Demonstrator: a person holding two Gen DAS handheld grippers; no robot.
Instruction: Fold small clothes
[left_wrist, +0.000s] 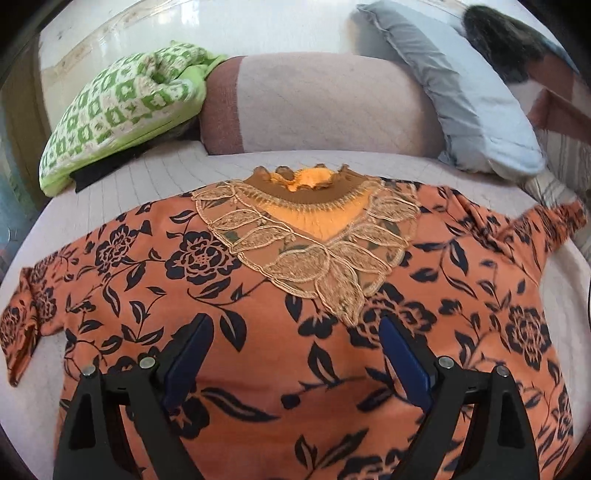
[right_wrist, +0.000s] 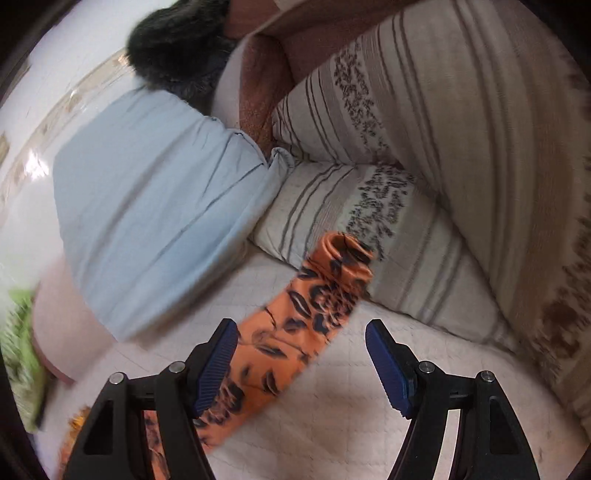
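While claws gape, blouse (left_wrist: 280, 332) spread flat

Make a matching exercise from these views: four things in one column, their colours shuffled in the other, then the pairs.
Things:
1. blouse
2. pillow
3. blanket
4. fingers

Colours:
A. green and white checks
B. dark blue
C. orange with black flowers
D. pale blue

Pairs: 1-C, 2-D, 3-A, 4-B
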